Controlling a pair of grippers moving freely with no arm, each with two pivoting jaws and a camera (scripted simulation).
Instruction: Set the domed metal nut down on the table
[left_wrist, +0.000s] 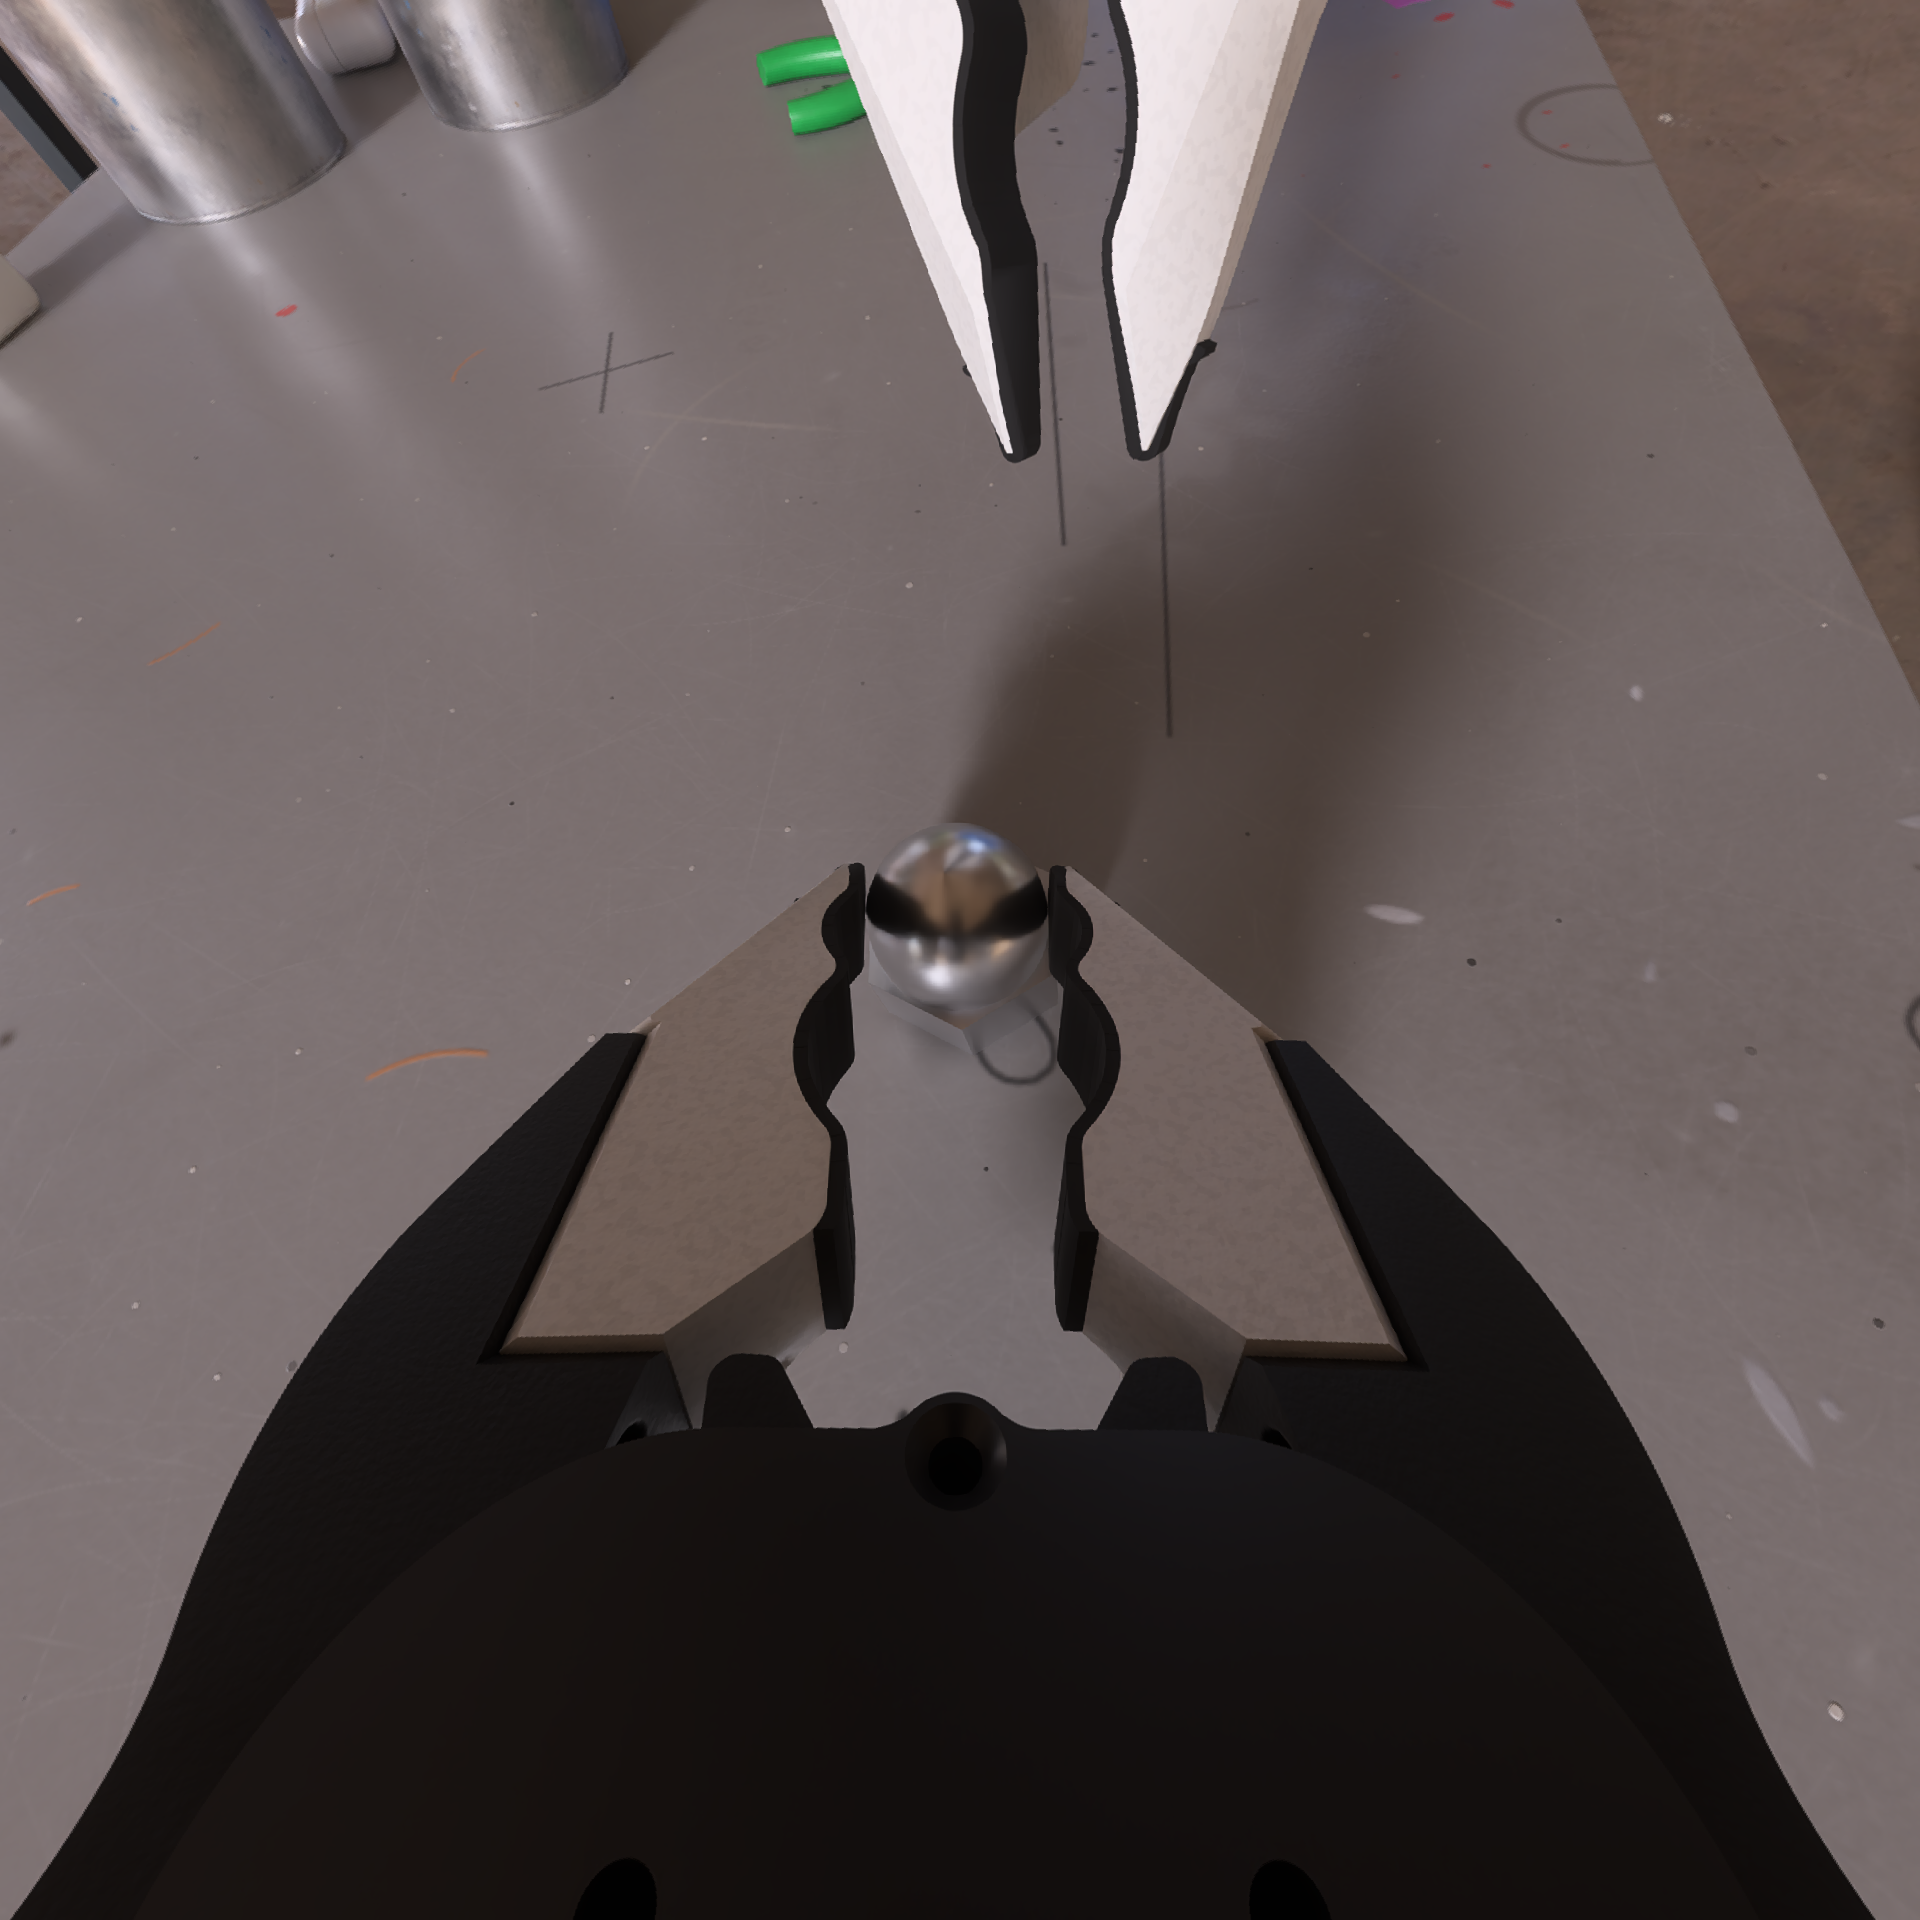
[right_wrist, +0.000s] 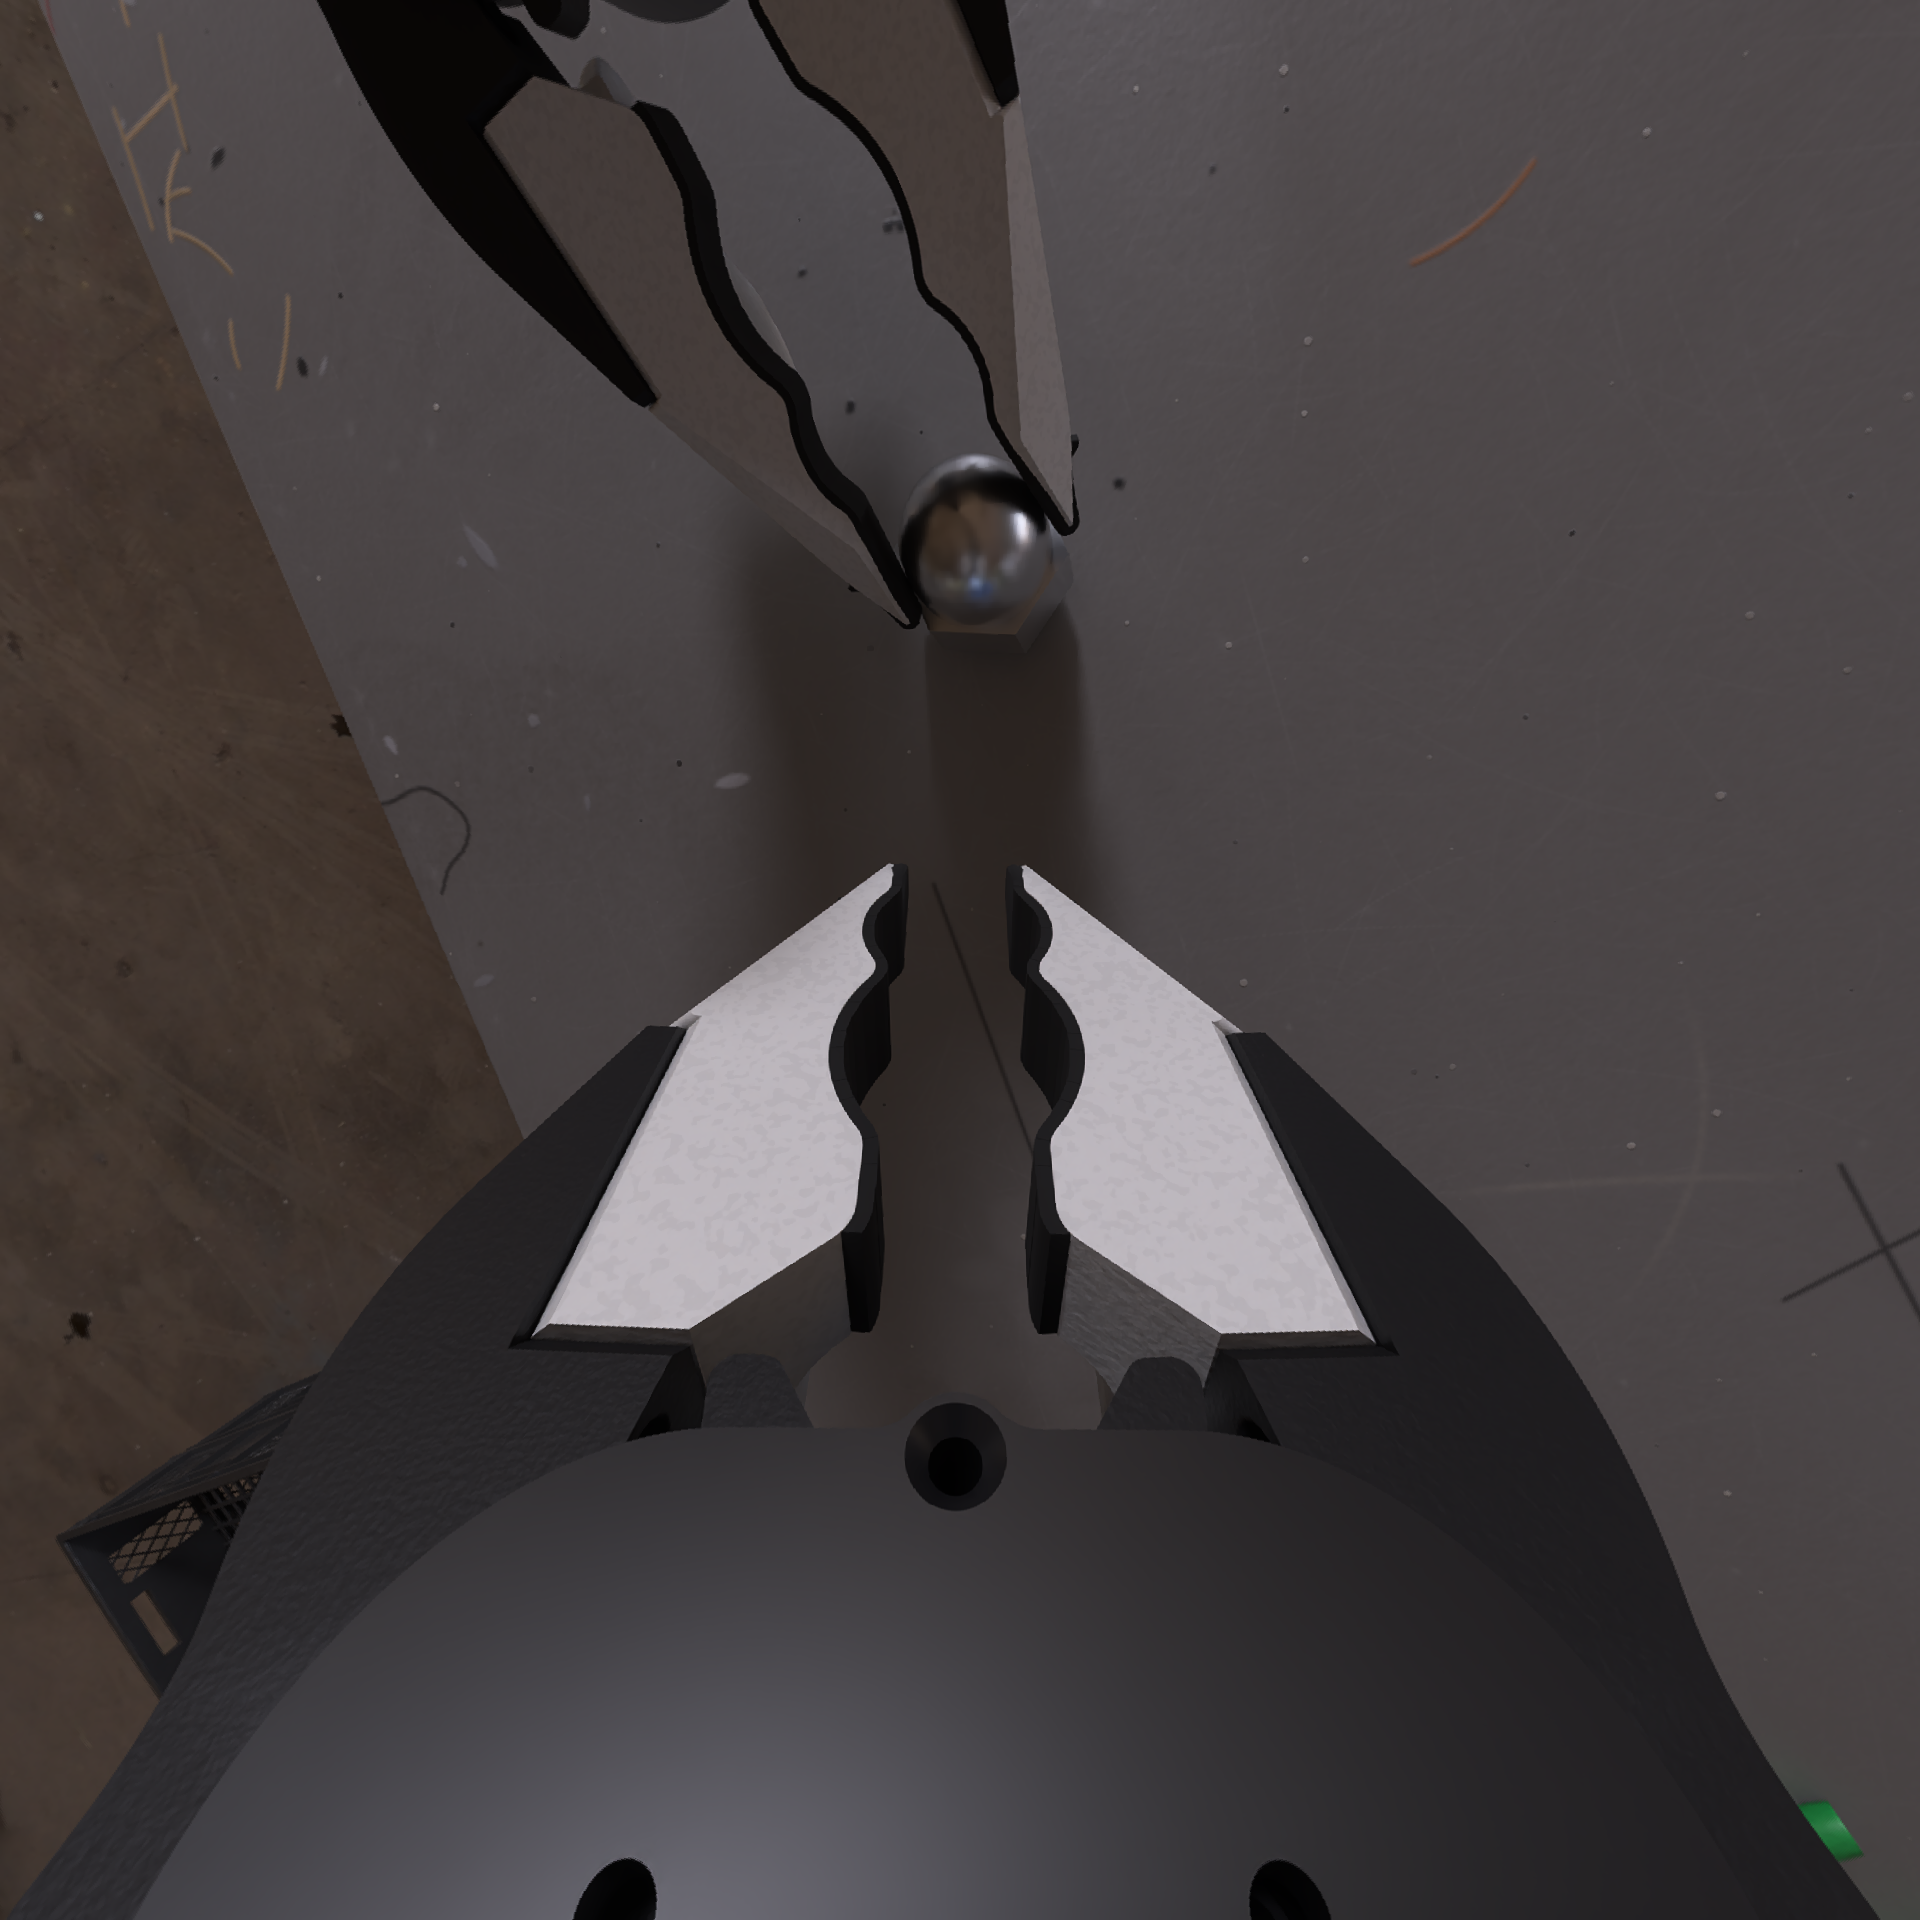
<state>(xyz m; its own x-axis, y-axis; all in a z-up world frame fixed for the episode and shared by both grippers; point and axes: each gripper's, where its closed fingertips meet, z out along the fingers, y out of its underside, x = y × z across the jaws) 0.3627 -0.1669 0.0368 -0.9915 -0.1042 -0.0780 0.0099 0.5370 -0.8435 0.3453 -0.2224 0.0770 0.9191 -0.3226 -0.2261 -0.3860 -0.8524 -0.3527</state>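
Black-padded tips of the left tool (left_wrist: 957, 906) pinch the domed metal nut (left_wrist: 956, 930) by its polished cap, hex base seemingly down, apparently at or just above the grey desk (left_wrist: 416, 675), which suits a flat release. At twelve o'clock the right tool (left_wrist: 1081, 452) hangs spread slightly, holding nothing. Bare desk surrounds the nut; its edge (right_wrist: 312, 665) runs at nine o'clock in the right wrist view.

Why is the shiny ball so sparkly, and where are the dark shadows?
Left wrist view: the domed metal nut mirrors bright light and dark fingers; a broad shadow spreads over the table beyond it. Right wrist view: dimmer overall, the nut glints, its shadow streaking toward the right gripper.
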